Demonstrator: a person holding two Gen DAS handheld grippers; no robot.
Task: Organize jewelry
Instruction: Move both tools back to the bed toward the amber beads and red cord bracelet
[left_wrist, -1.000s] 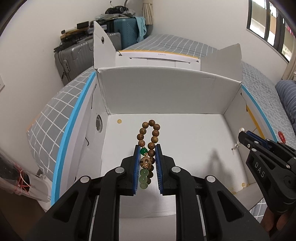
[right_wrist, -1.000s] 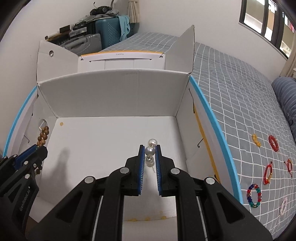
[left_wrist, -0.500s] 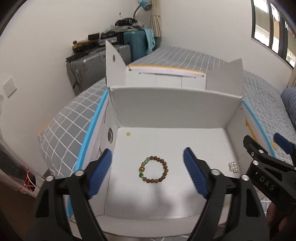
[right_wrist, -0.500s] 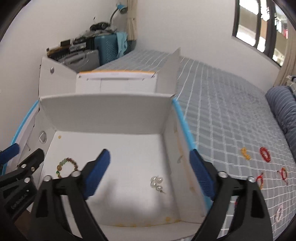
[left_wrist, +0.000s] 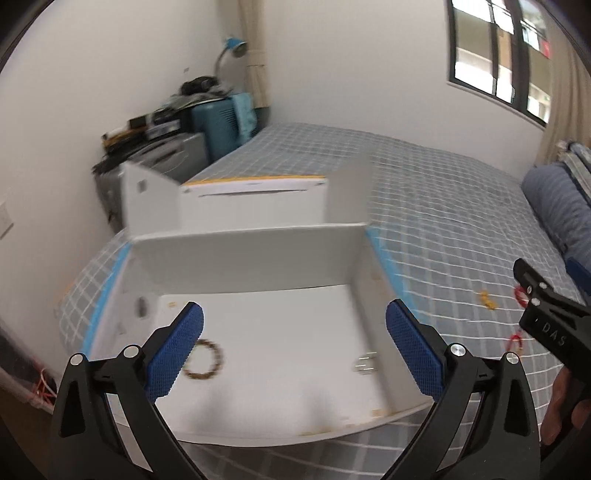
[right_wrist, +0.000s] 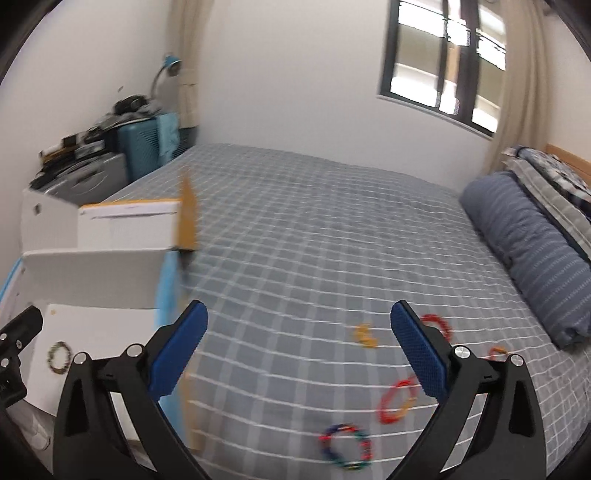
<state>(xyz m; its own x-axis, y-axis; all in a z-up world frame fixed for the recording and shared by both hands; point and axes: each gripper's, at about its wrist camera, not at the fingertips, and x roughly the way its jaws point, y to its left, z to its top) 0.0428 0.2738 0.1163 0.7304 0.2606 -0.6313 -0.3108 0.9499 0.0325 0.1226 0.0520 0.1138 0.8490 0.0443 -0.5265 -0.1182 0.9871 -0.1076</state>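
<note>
**Desk:** Two grippers, both empty?

**Photographer:** Both. The left gripper (left_wrist: 293, 349) hangs over the white cardboard box (left_wrist: 251, 254) with its jaws still spreading, wide apart, nothing between the blue pads (left_wrist: 173, 354). The right gripper (right_wrist: 299, 349) is over the checked grey bedspread (right_wrist: 314, 229), right of the box, jaws likewise opening and bare.

**Desk:** Where is the jewelry?

**Photographer:** Inside the box, a brown beaded bracelet (left_wrist: 204, 363) lies flat on the floor toward the near left, just beside the left gripper's left pad in the left wrist view. A small pale cluster (left_wrist: 365, 365) sits near the right wall (too blurred to name; it could be pearls). The two are well apart.

**Desk:** And on the bed?

**Photographer:** Several loose pieces to the right of the box: a yellow piece (right_wrist: 364, 334), a red bracelet (right_wrist: 437, 325) partly behind the right pad, a red-and-orange bracelet (right_wrist: 395, 400) nearer, and a blue multicoloured bracelet (right_wrist: 345, 446) nearest the camera. Another small red piece (right_wrist: 495, 350) peeks over the right finger.

**Desk:** Background?

**Photographer:** Suitcases (right_wrist: 110, 166) stacked at the far left wall, a striped blue pillow (right_wrist: 524, 251) at right, a window (right_wrist: 443, 62) above.
</note>
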